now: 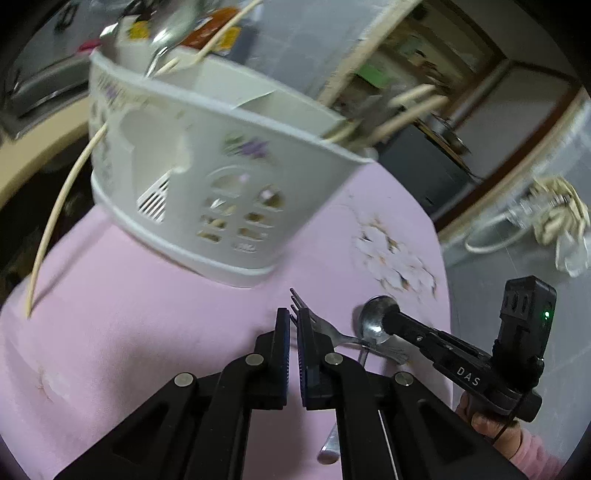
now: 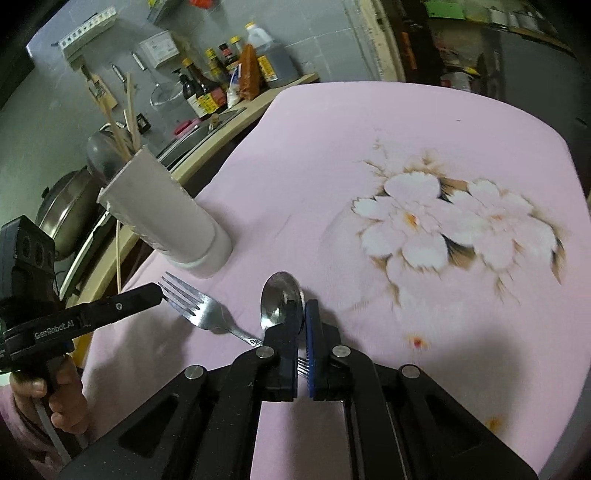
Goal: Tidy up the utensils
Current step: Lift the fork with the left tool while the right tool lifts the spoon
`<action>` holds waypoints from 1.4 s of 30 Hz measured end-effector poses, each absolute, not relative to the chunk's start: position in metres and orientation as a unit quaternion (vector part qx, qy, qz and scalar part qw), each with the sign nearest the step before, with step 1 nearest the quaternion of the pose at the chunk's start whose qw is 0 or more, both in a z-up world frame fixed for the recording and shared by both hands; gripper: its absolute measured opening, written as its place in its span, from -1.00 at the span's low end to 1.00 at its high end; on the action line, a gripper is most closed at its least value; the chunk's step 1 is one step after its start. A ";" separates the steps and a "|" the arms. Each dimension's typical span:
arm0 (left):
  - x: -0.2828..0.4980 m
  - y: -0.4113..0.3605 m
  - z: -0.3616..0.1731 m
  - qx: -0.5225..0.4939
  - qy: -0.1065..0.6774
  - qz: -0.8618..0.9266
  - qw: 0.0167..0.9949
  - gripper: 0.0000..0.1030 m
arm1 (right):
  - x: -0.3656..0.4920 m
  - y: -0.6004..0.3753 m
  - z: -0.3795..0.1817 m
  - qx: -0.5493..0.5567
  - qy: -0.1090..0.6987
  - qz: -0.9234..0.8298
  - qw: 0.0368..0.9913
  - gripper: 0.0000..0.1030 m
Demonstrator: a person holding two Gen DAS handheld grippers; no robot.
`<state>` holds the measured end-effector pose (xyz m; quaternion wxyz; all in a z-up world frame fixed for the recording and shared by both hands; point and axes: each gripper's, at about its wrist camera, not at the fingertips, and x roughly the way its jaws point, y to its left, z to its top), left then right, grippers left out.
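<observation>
A pale pink tablecloth (image 2: 332, 155) printed with white, brown-edged blossoms (image 2: 458, 221); a white plastic utensil caddy (image 1: 207, 177) with small purple flower decals; black grippers with blue pads (image 2: 312, 350).

A pink cloth (image 2: 332, 147) printed with pale flowers (image 2: 454, 221) covered the table. Behind it, a counter (image 2: 255, 107) carried sauce bottles (image 2: 207, 88), a large jug (image 2: 267, 51) and an orange packet (image 2: 249, 72). A power strip (image 2: 88, 31) hung on the grey wall, and a metal wok (image 2: 66, 214) sat at left.
</observation>
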<state>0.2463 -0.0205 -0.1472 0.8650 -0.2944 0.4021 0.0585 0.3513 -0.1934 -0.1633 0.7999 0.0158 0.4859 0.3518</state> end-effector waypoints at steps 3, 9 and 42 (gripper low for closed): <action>0.242 -0.027 -0.131 -0.272 0.394 0.039 0.877 -0.93 | 0.334 -0.202 -0.155 0.026 0.478 0.343 0.808 -0.94; 0.233 -0.042 -0.092 -0.220 0.372 0.002 0.902 -0.95 | 0.302 -0.216 -0.132 0.026 0.449 0.320 0.834 -0.94; 0.208 -0.040 -0.014 -0.099 0.304 -0.039 0.947 -0.96 | 0.273 -0.217 -0.034 0.017 0.311 0.179 0.933 -0.94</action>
